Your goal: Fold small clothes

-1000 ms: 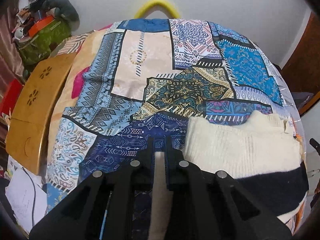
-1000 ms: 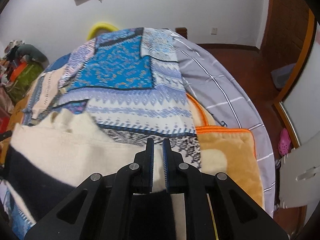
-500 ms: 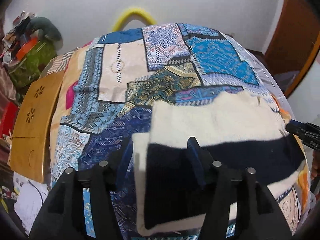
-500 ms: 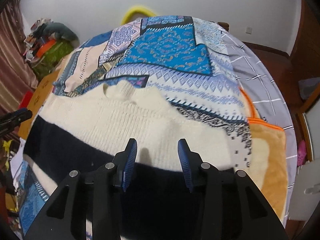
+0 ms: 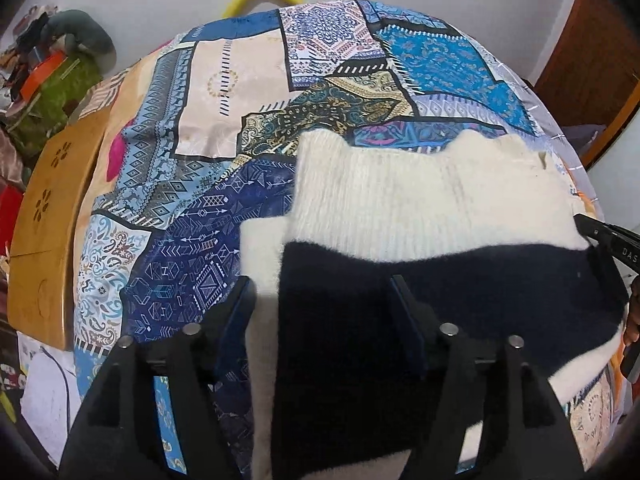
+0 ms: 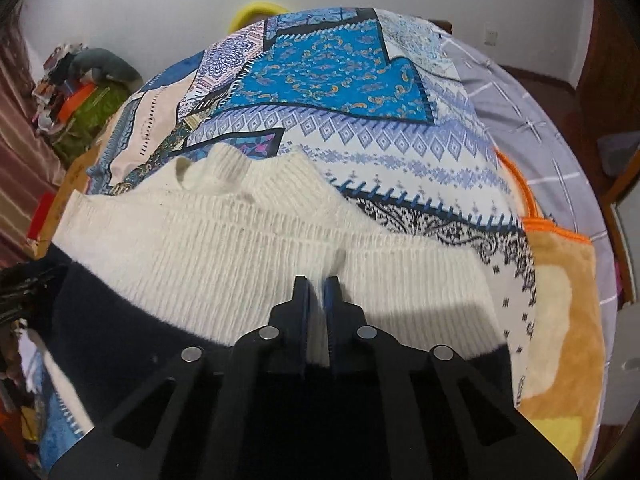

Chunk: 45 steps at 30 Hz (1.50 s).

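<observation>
My right tool (image 6: 316, 284) clamped on cream rib of sweater (image 6: 240, 248), spread on bed (image 6: 360, 136). My left tool (image 5: 324, 292) opening, straddling navy band, no contact. Risk: one-sided pull skews fold; thick knit slips from pads.

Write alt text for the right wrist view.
The right gripper is shut on a pinch of a cream and navy knitted sweater spread on a patchwork bedspread. An orange blanket lies to the right.
</observation>
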{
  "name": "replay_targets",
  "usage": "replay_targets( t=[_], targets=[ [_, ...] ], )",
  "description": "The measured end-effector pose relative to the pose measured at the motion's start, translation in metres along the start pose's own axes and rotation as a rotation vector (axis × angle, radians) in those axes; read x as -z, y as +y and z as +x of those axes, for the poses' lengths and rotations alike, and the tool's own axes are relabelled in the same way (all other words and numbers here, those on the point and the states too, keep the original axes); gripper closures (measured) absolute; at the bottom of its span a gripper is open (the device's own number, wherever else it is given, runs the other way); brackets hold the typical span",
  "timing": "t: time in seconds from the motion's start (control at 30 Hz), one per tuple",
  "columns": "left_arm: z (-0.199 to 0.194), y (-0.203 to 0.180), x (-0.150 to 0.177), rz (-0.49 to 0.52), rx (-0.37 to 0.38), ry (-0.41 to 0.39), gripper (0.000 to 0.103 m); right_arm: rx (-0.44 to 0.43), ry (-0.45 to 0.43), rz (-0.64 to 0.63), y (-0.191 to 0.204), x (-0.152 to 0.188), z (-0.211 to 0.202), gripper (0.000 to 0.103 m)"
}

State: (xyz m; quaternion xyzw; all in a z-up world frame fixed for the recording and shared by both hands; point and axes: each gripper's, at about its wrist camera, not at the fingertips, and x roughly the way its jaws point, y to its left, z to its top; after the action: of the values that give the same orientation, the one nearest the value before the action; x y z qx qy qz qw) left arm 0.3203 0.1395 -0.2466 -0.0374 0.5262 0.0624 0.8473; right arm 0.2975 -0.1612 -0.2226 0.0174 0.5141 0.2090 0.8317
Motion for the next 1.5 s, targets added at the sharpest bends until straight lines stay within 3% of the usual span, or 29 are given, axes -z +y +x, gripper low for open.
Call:
replay_targets(
  t=[0.2,0.43,0.7,0.77,0.93,1.23,1.5],
  targets=[
    [0.005,0.007,0.002,-0.001,-0.044,-0.028,0.017,0.071,-0.04,-0.043,0.004,-0.009,0.004,0.099],
    [0.002,0.017,0.007,-0.034,-0.038,-0.02,0.017,0.107,-0.031,-0.041,0.009,-0.006,0.007,0.097],
    [-0.018,0.019,0.019,-0.025,-0.061,-0.024,0.017,0.098,-0.022,-0.101,0.019,0.006,-0.021,0.095],
    [-0.026,0.021,0.023,-0.045,-0.051,-0.029,0.017,0.091,-0.025,-0.118,0.024,0.01,-0.031,0.088],
    [-0.051,0.022,0.031,-0.071,-0.063,-0.088,0.017,0.091,-0.071,-0.168,0.038,0.022,-0.06,0.061],
    [-0.086,0.011,0.048,-0.062,-0.036,-0.139,0.017,0.089,-0.12,-0.227,0.064,0.041,-0.091,0.031],
    [-0.087,0.002,0.073,-0.084,0.07,-0.1,0.017,0.051,-0.084,-0.263,0.084,0.057,-0.084,0.029]
  ],
)
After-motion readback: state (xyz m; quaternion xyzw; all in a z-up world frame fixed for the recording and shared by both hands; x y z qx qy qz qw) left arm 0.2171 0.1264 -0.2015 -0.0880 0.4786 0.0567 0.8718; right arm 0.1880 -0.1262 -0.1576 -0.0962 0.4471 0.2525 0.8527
